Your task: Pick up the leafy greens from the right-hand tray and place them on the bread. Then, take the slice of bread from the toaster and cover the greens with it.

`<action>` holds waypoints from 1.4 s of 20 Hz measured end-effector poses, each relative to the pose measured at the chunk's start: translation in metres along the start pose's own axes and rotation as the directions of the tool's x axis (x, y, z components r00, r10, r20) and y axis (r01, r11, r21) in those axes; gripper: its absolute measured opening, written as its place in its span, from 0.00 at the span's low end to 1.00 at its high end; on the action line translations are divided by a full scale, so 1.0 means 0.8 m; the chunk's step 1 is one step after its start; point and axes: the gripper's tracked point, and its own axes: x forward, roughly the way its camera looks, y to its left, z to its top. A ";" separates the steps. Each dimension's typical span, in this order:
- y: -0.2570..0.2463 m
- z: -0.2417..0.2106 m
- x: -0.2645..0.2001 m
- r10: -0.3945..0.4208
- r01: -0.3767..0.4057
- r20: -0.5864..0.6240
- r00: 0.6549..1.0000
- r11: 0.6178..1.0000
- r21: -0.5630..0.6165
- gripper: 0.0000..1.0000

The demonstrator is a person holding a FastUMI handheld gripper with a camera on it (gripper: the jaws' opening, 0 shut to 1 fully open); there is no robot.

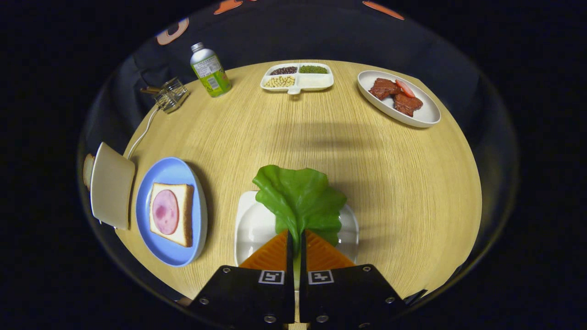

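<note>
In the gripper view, the gripper point(296, 236) is seen closed almost fully, its two fingers pressed against either side of the stem of the leafy greens point(300, 197). The leaf is held upright between the fingertips and fans out just ahead of them, above a white tray point(250, 227) that sits at the near edge of the round wooden table point(321, 137). Whether the leaf's lower edge touches the tray cannot be told, since the fingers cover that part, and the tray's near rim is hidden behind them as well.

To the left of the tray, near the table's left edge, a blue plate point(172, 172) is seen carrying a slice of bread point(183, 213) topped with a round slice of ham point(165, 211). Just beyond the plate, at the table's left edge, the toaster point(111, 185) is partly cut off; a slice of bread in the toaster point(87, 170) shows only as a thin brown rim at its far side. A white cable point(142, 133) runs from it toward a clear holder point(172, 94) at the far left edge, whose contents are hard to make out.

A green bottle point(210, 71) stands beside that holder. At the far edge a divided dish point(316, 81) with beans and grains is placed, and toward the far right edge an oval plate point(429, 114) with pieces of meat point(394, 94) is seen.
</note>
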 end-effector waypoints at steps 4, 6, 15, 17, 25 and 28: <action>0.025 0.020 -0.032 0.043 -0.043 0.059 0.997 0.999 -0.004 0.05; 0.046 0.028 -0.044 0.073 -0.072 0.083 0.994 0.997 -0.019 0.04; 0.142 0.036 -0.050 0.190 -0.182 0.086 0.978 0.980 -0.085 0.04; 0.158 0.041 -0.046 0.208 -0.200 0.090 0.974 0.975 -0.098 0.05; 0.200 0.024 -0.005 0.192 -0.188 0.022 0.981 0.974 -0.127 0.09; 0.215 0.028 0.000 0.192 -0.187 0.022 0.981 0.973 -0.136 0.13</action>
